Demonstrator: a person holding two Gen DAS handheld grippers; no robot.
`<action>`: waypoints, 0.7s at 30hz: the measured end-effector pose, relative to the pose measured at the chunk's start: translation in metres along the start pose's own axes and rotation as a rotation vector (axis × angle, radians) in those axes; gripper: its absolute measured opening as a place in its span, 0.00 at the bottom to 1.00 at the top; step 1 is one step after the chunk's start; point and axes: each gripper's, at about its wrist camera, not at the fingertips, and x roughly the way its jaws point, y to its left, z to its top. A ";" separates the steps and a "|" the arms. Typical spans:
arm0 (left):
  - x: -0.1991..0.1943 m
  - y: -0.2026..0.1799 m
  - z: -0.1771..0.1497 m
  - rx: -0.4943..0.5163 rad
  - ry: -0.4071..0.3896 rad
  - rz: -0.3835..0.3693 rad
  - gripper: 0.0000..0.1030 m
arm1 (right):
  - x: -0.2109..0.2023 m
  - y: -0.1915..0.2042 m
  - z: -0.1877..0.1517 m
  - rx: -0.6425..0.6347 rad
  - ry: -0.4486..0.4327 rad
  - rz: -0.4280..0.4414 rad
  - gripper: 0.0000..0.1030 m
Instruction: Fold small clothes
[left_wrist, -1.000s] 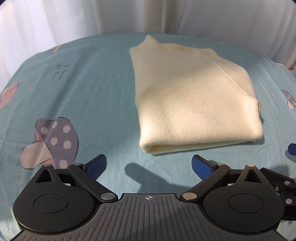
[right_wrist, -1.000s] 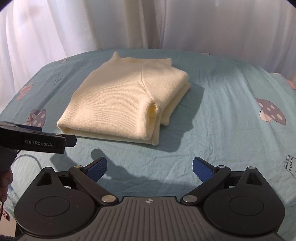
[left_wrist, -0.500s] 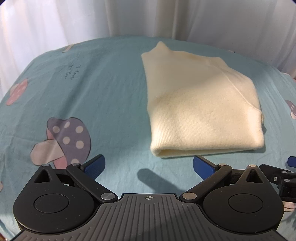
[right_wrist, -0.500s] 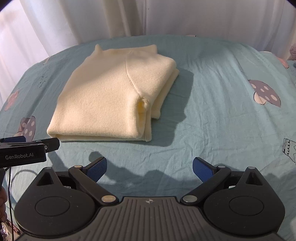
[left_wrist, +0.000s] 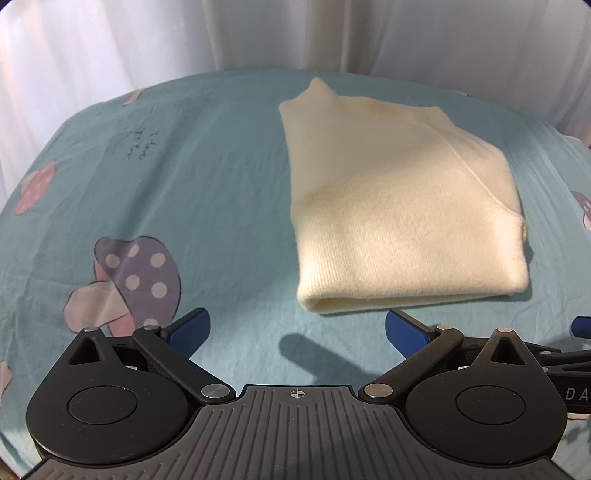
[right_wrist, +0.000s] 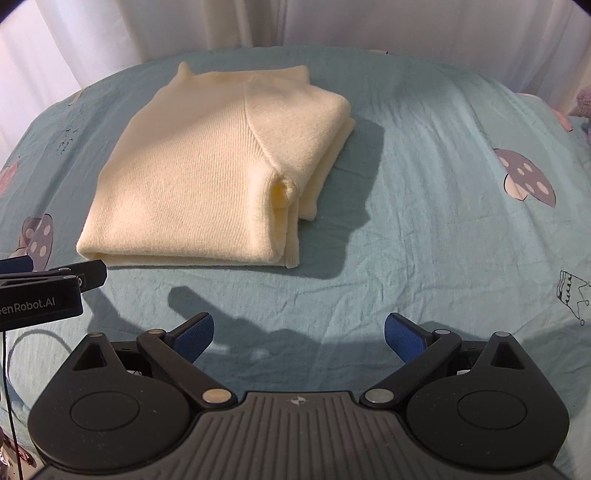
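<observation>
A cream knitted sweater (left_wrist: 391, 206) lies folded into a thick rectangle on the teal sheet, its rolled fold edge facing me. In the right wrist view the same sweater (right_wrist: 221, 177) sits left of centre with stacked layers along its right side. My left gripper (left_wrist: 297, 330) hovers open just short of the sweater's near edge, nothing between its blue pads. My right gripper (right_wrist: 298, 334) is also open and empty, well back from the sweater. The left gripper's body (right_wrist: 44, 291) shows at the left edge of the right wrist view.
The teal sheet (right_wrist: 443, 206) carries mushroom prints (left_wrist: 133, 269) and is wrinkled to the right of the sweater. White curtains (left_wrist: 184, 33) hang behind the bed. A thin black cable (right_wrist: 9, 406) dangles at the lower left of the right wrist view.
Both grippers have drifted back and sideways; the sweater has shifted right in the left view and left in the right view. The sweater itself has not moved. Both grippers stay open.
</observation>
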 end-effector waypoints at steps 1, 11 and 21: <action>0.000 0.000 0.001 0.002 0.000 0.002 1.00 | 0.000 0.001 0.001 -0.006 -0.001 -0.004 0.96; 0.003 -0.006 0.003 0.039 0.004 0.015 1.00 | 0.001 0.001 0.006 -0.009 0.002 -0.025 0.96; 0.007 -0.005 0.005 0.043 0.017 0.022 1.00 | 0.000 0.001 0.008 -0.010 -0.006 -0.029 0.96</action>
